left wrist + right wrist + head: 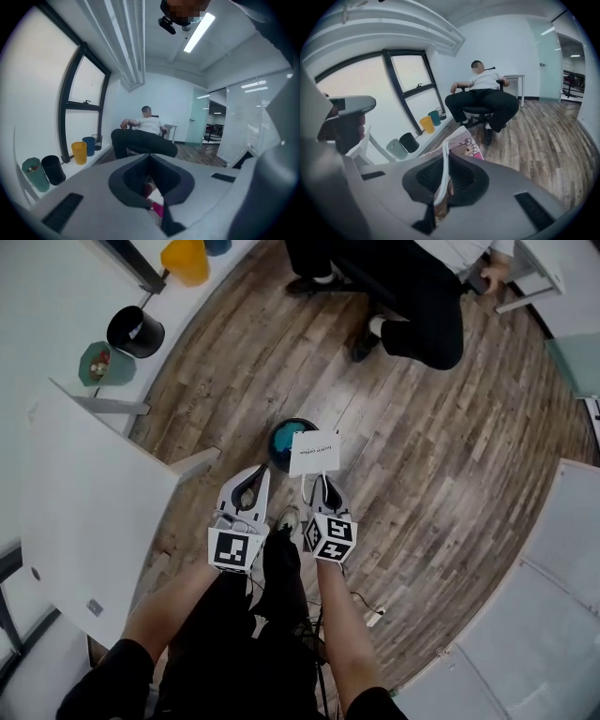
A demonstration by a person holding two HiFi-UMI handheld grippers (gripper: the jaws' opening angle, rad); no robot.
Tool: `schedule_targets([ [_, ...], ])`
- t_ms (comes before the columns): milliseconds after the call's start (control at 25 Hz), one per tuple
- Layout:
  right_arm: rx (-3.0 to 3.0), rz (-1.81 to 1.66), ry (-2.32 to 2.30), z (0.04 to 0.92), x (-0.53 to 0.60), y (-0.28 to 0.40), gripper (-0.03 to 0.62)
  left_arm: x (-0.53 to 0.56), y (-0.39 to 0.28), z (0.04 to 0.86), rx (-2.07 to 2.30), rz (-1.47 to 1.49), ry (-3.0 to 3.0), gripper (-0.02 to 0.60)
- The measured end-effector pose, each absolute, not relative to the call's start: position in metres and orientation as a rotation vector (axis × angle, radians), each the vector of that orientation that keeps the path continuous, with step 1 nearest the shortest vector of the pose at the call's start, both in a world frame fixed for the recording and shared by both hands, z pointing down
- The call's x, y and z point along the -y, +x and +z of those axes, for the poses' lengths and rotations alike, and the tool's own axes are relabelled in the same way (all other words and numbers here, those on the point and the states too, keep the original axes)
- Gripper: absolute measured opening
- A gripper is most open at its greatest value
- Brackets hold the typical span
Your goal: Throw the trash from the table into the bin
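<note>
The right gripper (323, 486) is closed tightly on a white paper packet (316, 452), which sticks out from its tips, directly above the blue bin (279, 444). The left gripper (251, 486), jaws together, is near the bin too.

White card (315, 452), pink cartoon print on one face, clamped edge-up in the right gripper (319, 482), hanging over the round, blue-lined bin (272, 448) on the floor.

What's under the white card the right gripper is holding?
The white card in the right gripper hangs over a round bin, blue inside, on the wood floor. The card covers part of the bin, so whatever lies there is hidden.
</note>
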State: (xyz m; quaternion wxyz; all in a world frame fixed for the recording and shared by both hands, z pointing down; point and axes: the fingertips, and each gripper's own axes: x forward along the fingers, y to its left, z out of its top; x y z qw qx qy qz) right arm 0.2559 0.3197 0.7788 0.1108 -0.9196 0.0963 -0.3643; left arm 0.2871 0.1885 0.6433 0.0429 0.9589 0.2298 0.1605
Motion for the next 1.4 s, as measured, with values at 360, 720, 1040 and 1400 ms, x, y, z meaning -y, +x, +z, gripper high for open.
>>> schedule_targets([
  [360,-0.295,-1.327,-2.588,0.943,-0.316,0.261,0.011,-0.189,0.308,0.747,-0.657,0.601,2.901,-0.003],
  [720,-0.317,-1.514,-2.498,1.049,-0.304,0.263,0.011,-0.184,0.290,0.825,-0.618,0.741,2.825,-0.003],
  [1040,-0.318,-1.602,-2.482,1.064,-0.297,0.261,0.129,-0.165,0.301,0.825,-0.553,0.730,2.819,-0.003],
  [1400,-0.254,-1.502,-2.609,1.006,-0.315,0.271,0.059,-0.166,0.310,0.786,-0.545,0.639,2.834,-0.003],
])
